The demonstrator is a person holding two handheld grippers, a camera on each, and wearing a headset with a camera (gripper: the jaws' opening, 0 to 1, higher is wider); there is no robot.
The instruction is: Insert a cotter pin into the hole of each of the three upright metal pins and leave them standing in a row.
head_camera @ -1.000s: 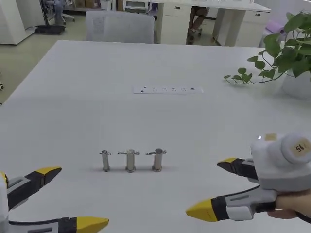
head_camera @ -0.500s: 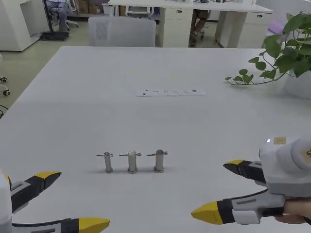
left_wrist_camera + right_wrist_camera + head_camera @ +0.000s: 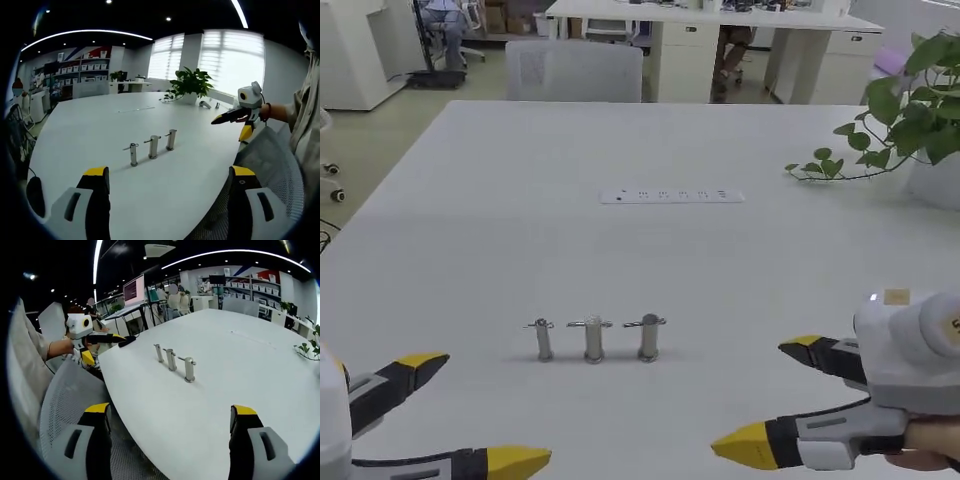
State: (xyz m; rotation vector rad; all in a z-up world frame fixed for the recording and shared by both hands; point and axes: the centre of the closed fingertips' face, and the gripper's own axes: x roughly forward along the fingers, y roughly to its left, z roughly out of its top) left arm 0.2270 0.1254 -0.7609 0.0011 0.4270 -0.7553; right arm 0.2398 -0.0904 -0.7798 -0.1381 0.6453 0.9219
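Head view: cotter pins (image 3: 590,323) tiny

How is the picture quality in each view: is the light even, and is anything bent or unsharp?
Head view: soft, even light on the white table, faint shadows at the three metal pins, lines straight, pins sharp. Left gripper view: the fisheye bends the table edge, and the windows glare behind the plant. Right gripper view: same bending, the ceiling light strips curve, pins sharp.
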